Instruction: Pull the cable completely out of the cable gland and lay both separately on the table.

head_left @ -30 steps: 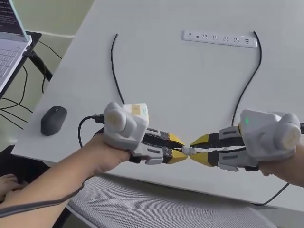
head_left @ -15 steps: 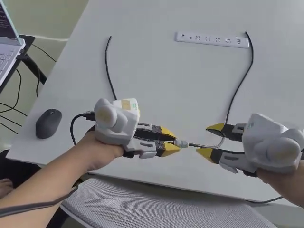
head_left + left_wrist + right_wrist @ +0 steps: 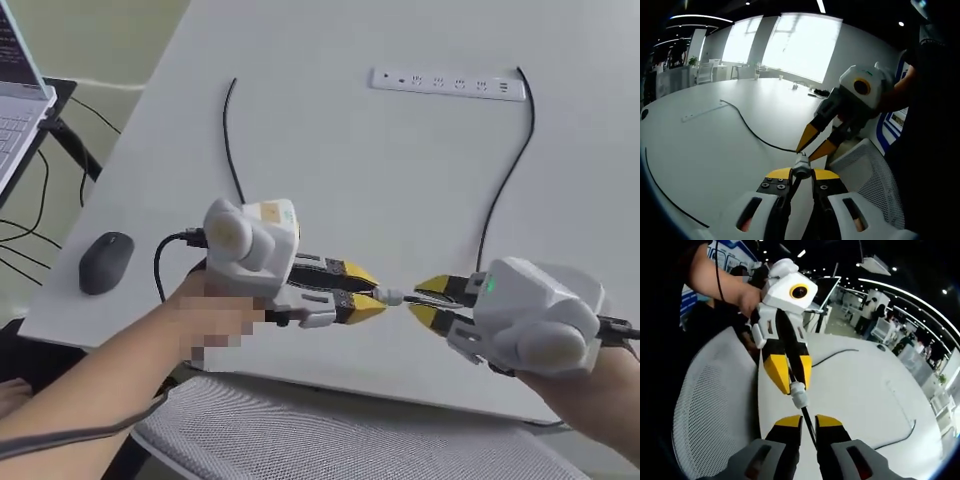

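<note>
Cable gland sits clamped in your left gripper jaws; your right gripper jaws pinch the cable just ahead of them, above the surface.

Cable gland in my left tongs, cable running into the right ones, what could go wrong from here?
The small grey cable gland sits only at the tips of the left tongs; a hard pull could pop it free, off the white table's near edge. The thin black cable may slide through the right tongs, whose grip I cannot confirm.
</note>
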